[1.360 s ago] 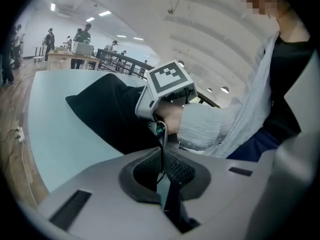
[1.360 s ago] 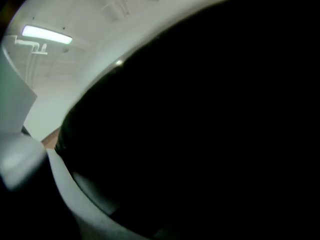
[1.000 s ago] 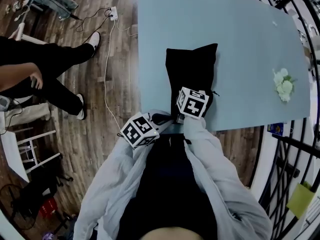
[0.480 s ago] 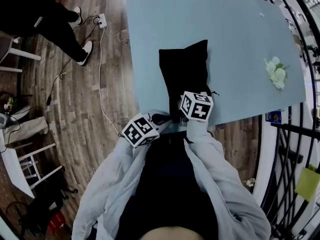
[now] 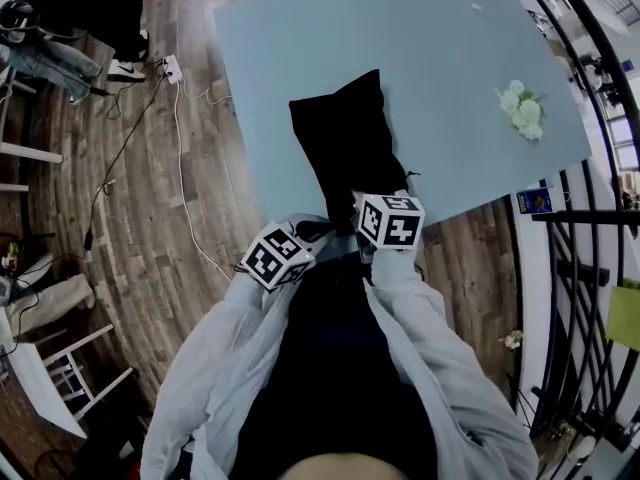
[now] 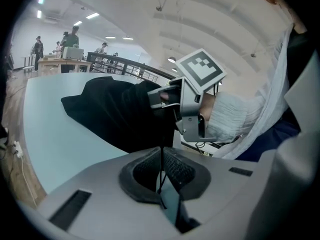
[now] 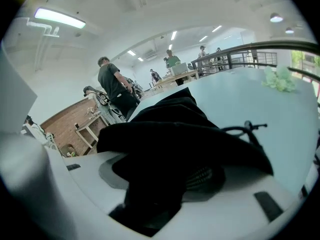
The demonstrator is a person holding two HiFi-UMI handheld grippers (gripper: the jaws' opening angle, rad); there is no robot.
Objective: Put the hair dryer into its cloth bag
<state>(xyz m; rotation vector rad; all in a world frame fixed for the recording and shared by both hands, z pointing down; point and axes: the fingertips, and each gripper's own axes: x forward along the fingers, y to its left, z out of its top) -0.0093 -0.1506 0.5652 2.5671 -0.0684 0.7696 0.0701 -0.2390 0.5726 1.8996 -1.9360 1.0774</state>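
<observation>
Your right hand-held gripper (image 7: pixel 167 181) has just been opening, and the cloth bag (image 5: pixel 340 143) lies loose between its jaws. Your left hand-held gripper (image 6: pixel 161 175) pinches the drawstring (image 6: pixel 160 159). The hair dryer is probably inside.

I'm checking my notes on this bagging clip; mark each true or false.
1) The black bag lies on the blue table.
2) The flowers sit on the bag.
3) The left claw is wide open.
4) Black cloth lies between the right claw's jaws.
1) True: the black bag lies on the blue table.
2) False: the white flowers lie on the table, well apart from the bag.
3) False: the left claw is shut on a thin cord.
4) True: bag cloth lies in the right claw, whose jaws have just been opening.
</observation>
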